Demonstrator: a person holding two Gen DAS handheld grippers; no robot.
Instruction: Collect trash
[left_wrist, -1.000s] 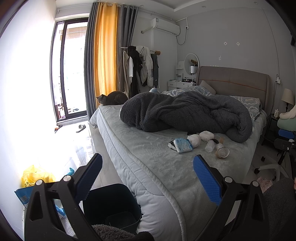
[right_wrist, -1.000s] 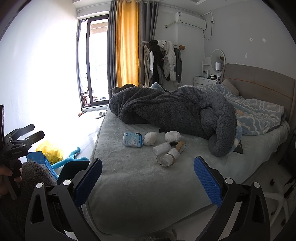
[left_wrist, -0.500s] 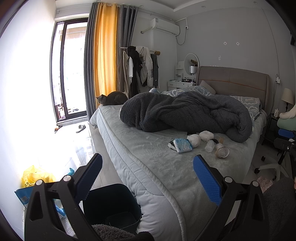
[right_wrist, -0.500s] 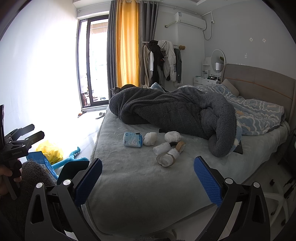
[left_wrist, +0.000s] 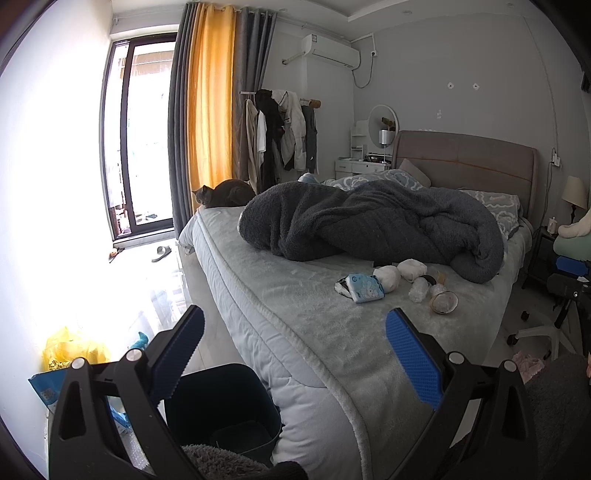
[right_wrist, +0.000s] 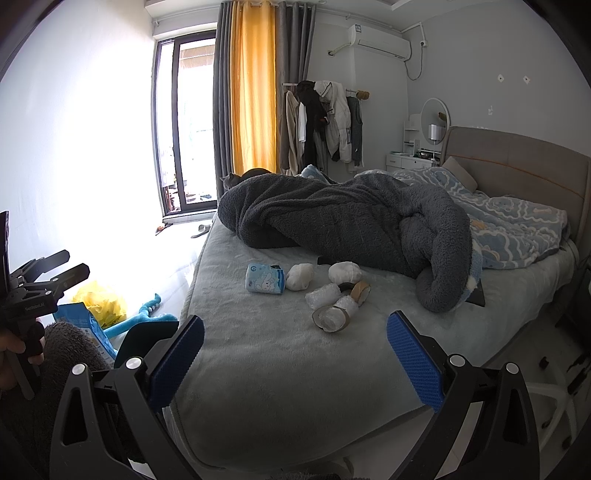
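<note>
Trash lies in a cluster on the pale bed (right_wrist: 280, 362): a blue tissue pack (right_wrist: 265, 278), white crumpled wads (right_wrist: 300, 276), a bubble-wrap roll (right_wrist: 322, 295) and tape rolls (right_wrist: 330, 318). The cluster shows in the left wrist view too, with the tissue pack (left_wrist: 364, 287) and a tape roll (left_wrist: 444, 302). My right gripper (right_wrist: 295, 363) is open and empty, short of the trash. My left gripper (left_wrist: 295, 363) is open and empty over the bed's corner, above a dark blue bin (left_wrist: 221, 410).
A dark grey fleece blanket (right_wrist: 343, 218) is heaped behind the trash. A grey cat (left_wrist: 223, 194) sits at the far bed corner. A yellow bag (left_wrist: 70, 350), a blue toy (right_wrist: 147, 317) and a blue box (right_wrist: 86, 325) lie on the floor at left. An office chair (left_wrist: 554, 317) stands right.
</note>
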